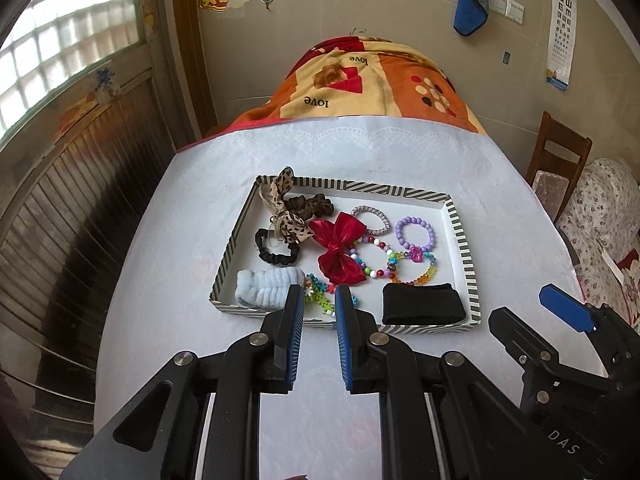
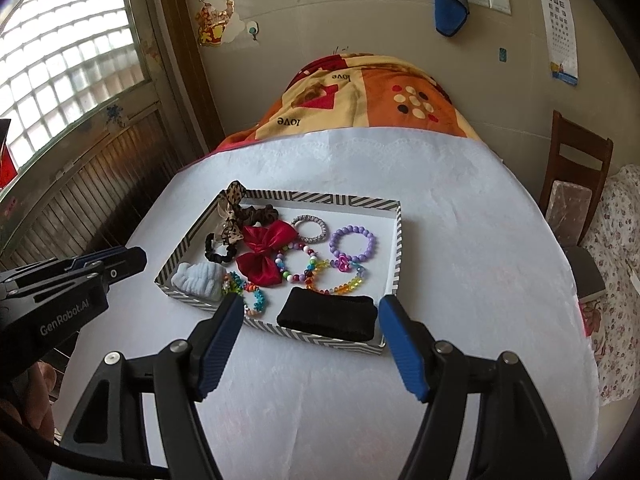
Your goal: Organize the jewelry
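Note:
A striped-rim tray (image 1: pixel 462 240) (image 2: pixel 396 248) on the white table holds hair ties and bracelets: a red bow (image 1: pixel 338 246) (image 2: pixel 266 254), a purple bead bracelet (image 1: pixel 414 234) (image 2: pixel 352 244), a black band (image 1: pixel 422 308) (image 2: pixel 326 316), a pale blue scrunchie (image 1: pixel 264 286) (image 2: pixel 200 280), a leopard bow (image 1: pixel 286 208) and rainbow bead bracelets (image 1: pixel 376 264). My left gripper (image 1: pixel 319 300) hovers at the tray's near edge, its fingers a narrow gap apart and empty. My right gripper (image 2: pixel 310 312) is open wide and empty above the tray's near edge.
The white cloth (image 2: pixel 460 208) covers the table, with a patterned orange blanket (image 1: pixel 372 84) beyond it. A wooden chair (image 2: pixel 572 184) stands at the right. A window (image 2: pixel 60 40) and wood panelling are at the left. The right gripper shows in the left wrist view (image 1: pixel 568 312).

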The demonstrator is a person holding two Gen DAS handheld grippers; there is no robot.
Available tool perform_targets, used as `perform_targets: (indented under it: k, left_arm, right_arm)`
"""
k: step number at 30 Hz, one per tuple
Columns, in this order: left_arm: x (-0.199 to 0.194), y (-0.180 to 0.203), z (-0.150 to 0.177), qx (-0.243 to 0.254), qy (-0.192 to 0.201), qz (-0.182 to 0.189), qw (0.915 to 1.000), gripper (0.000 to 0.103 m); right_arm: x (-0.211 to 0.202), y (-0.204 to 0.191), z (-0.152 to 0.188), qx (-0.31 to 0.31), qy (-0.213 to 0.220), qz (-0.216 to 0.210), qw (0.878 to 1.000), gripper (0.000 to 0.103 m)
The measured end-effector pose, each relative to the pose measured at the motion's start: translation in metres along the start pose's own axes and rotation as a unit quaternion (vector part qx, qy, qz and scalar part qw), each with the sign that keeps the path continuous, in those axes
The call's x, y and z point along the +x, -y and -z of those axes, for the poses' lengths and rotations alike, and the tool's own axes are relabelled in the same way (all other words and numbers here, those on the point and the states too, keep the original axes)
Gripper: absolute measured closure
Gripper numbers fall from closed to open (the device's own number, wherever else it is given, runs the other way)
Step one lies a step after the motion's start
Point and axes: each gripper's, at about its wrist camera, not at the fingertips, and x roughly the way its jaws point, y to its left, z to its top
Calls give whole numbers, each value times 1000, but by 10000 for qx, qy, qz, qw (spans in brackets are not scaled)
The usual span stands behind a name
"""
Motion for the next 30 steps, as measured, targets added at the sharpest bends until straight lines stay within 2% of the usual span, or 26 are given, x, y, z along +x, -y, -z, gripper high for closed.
perform_targets:
  k: [30]
  left_arm:
    - [7, -1, 0, 24, -85, 8, 10000, 99]
  right_arm:
    - [10, 0, 4, 48, -116, -12, 9999, 30]
